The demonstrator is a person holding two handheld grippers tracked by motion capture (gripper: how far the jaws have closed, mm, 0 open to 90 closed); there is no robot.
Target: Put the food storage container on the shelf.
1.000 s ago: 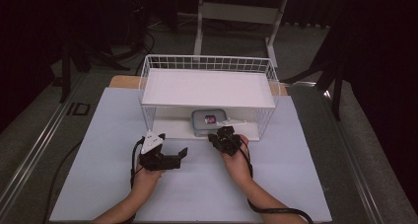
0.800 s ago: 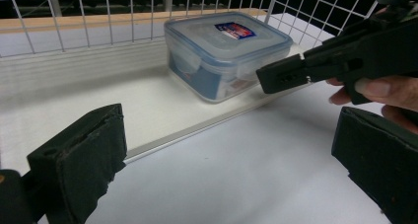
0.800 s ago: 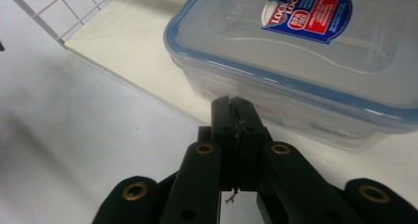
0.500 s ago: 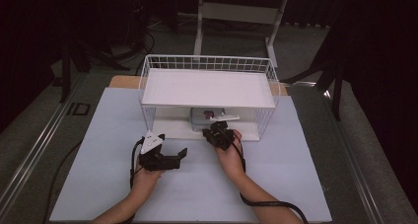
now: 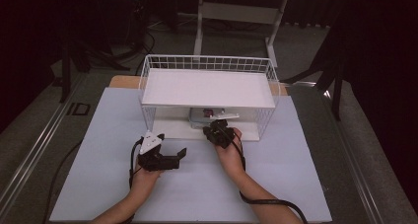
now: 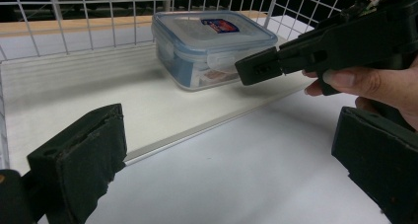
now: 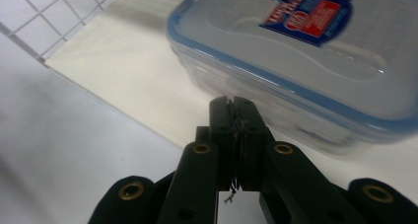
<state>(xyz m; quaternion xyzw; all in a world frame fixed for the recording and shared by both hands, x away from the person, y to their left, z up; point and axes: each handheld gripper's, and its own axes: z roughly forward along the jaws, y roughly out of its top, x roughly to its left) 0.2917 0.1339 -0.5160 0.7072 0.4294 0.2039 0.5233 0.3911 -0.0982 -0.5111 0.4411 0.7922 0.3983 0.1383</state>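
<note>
- Sitting under the wire shelf (image 5: 207, 88), the lidded box (image 6: 212, 46) is partly hidden.
- Right gripper (image 7: 232, 101) jaws pressed together, empty, at the box's side.
- Left gripper (image 5: 175, 157) jaws wide apart, empty.

Right tongs (image 5: 220, 127) are pressed together with nothing between them; left tongs (image 5: 178, 156), gaping wide, point sideways toward the right hand (image 5: 229, 152).

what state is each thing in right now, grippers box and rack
left gripper: jaws wide open, nothing between them, over the mat in front of the rack
right gripper: jaws shut with nothing between them, tips at the box's near side
box: lid on, upright, on the rack's lower shelf
rack: upright on the mat, top shelf bare
</note>
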